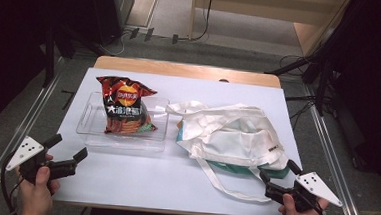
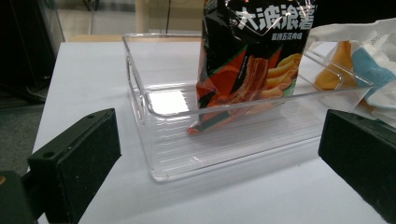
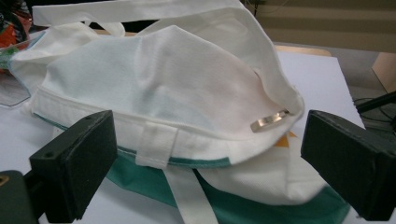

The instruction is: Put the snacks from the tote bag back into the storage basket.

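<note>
Left gripper view: crisp bag (image 2: 247, 60) leans upright in clear bin (image 2: 154, 140).
Right gripper view: tote bag (image 3: 163, 93) lying crumpled, its metal tag showing.
Left gripper (image 1: 67, 152): jaws spread, empty, near the bin.
Right gripper (image 1: 277, 175): jaws spread, empty, beside the tote.

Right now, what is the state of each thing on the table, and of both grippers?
Chip bag: sealed, standing tilted inside the bin.
Clear plastic bin: upright, holds the chip bag alone.
White tote bag: crumpled, lying flat beside the bin, a strap trailing toward the near edge.
Left gripper: open, holding nothing, near the bin.
Right gripper: open, holding nothing, close to the bag's near edge.
</note>
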